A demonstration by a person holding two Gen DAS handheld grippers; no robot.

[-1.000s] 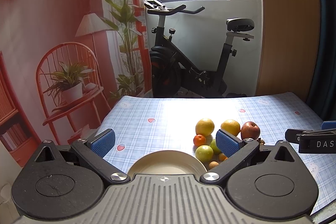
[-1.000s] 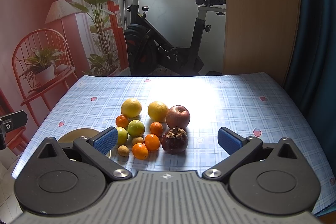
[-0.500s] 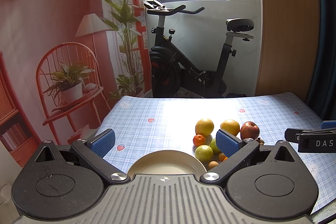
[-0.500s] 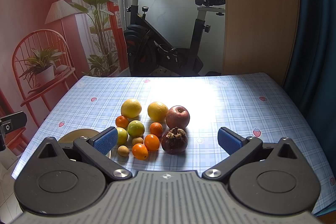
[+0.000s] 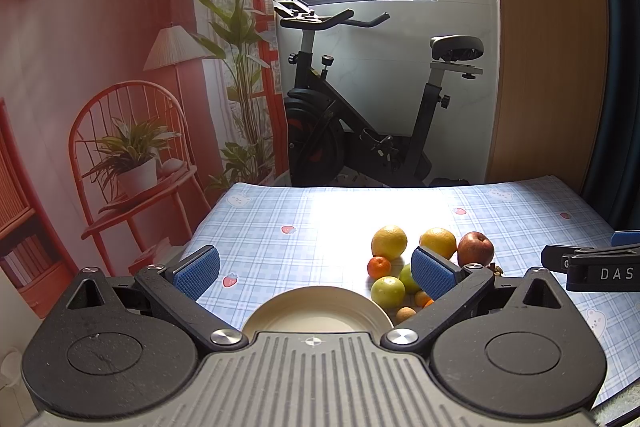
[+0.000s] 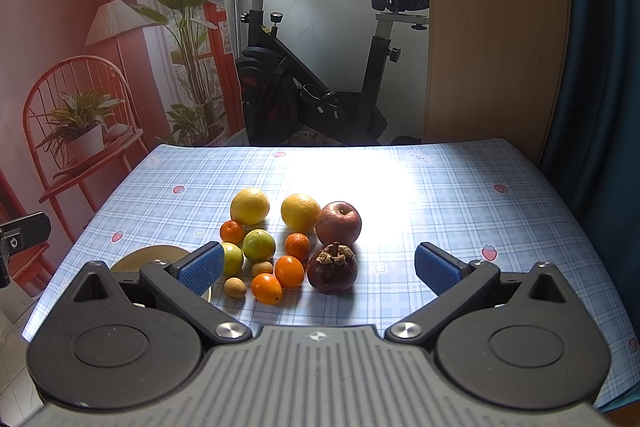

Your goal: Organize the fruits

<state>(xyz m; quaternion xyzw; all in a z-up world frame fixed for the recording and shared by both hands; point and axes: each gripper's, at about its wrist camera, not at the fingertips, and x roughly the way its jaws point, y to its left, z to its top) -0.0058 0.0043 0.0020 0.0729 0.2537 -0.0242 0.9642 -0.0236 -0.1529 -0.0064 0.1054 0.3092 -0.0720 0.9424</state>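
A cluster of fruit lies on the blue checked tablecloth (image 6: 440, 187): two yellow citrus (image 6: 250, 205), a red apple (image 6: 338, 224), a dark mangosteen (image 6: 332, 270), green fruits (image 6: 259, 245), small oranges (image 6: 289, 270) and brown longans (image 6: 235, 287). A cream plate (image 5: 316, 313) sits at the cloth's near left. My left gripper (image 5: 316, 273) is open and empty above the plate. My right gripper (image 6: 318, 267) is open and empty, just short of the mangosteen. The right gripper's finger also shows in the left wrist view (image 5: 592, 265).
An exercise bike (image 6: 320, 67) stands behind the table. A red chair with a potted plant (image 5: 132, 163) stands to the left. A wooden panel (image 6: 496, 27) and a dark curtain (image 6: 600, 67) are on the right. The table's far edge is near the bike.
Almost nothing has moved; both grippers stay open and hold their places, with only a slight drift in view.
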